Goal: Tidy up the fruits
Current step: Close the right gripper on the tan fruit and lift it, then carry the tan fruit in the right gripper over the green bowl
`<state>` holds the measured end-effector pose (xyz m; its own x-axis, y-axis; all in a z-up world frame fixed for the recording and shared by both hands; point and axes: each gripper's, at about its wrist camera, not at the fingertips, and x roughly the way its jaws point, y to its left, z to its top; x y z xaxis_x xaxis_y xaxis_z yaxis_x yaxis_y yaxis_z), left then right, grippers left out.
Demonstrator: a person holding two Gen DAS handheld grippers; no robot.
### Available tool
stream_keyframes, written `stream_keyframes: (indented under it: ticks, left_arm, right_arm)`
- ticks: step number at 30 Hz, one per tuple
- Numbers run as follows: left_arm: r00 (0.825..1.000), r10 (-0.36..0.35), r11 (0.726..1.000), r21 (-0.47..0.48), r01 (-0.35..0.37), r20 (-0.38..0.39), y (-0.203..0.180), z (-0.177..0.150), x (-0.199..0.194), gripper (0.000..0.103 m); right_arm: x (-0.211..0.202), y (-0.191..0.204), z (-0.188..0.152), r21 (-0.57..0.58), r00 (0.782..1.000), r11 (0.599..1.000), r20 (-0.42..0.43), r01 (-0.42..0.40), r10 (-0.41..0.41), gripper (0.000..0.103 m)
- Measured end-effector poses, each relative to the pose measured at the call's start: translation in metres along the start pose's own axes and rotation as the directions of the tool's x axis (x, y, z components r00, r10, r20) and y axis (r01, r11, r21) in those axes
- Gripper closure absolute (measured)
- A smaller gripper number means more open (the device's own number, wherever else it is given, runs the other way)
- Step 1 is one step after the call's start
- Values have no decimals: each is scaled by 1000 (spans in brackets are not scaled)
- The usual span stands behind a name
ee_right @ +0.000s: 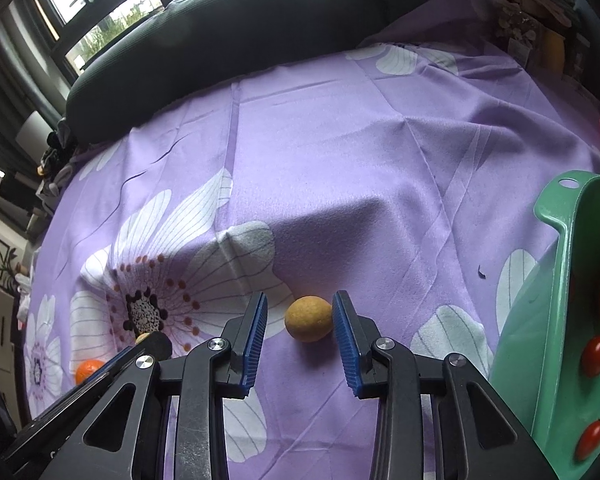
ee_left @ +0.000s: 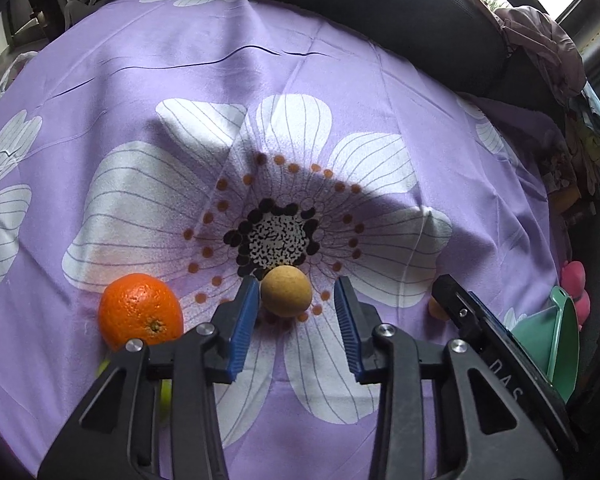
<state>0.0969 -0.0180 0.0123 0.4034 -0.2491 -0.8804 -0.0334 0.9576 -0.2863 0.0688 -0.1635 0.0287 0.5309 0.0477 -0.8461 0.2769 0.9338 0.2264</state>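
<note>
Fruits scattered over purple floral cloth (ee_left: 340, 80), some already inside green basin (ee_right: 556, 280) at right edge: orange piece and two cherry tomatoes (ee_right: 596, 355). Orange (ee_left: 141, 312) resting on cloth just left of left gripper (ee_left: 296, 312). Left gripper spread wide, holding nothing, tan round fruit (ee_left: 286, 290) between blue fingers, touching left one. Right gripper (ee_right: 300, 316) likewise wide open, empty, yellow round fruit (ee_right: 309, 318) between tips, against right finger
</note>
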Motion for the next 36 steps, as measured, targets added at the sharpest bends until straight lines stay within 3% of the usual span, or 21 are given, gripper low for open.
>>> stream_keyframes:
  ticks: [5,10,19,29,36]
  left_arm:
    - [999,49,998,26,-49,15,-4,-1,6,77]
    - [998,48,998,26,-49,33,-2,-2,5,76]
    - [997,48,998,29,-50,54,-2,-5,-3,76]
    - [988,-36,998,66,26,154,-15,-13,-45,76]
    - [957,-149,984,129,120,247,-32,-20,-86,76]
  right_arm:
    - [12,2,-1,9,999,1000,-36,-4,4,66]
    - [12,5,-2,-10,999,999,-26,32,-32,73]
    - [4,4,-3,-14,1000,1000,-12,9,-10,74]
    - [-30,-1,-8,-2,997,999,69,-45,45,74]
    - [-74,-7,-17,-1,981,997,174,-82,81,74]
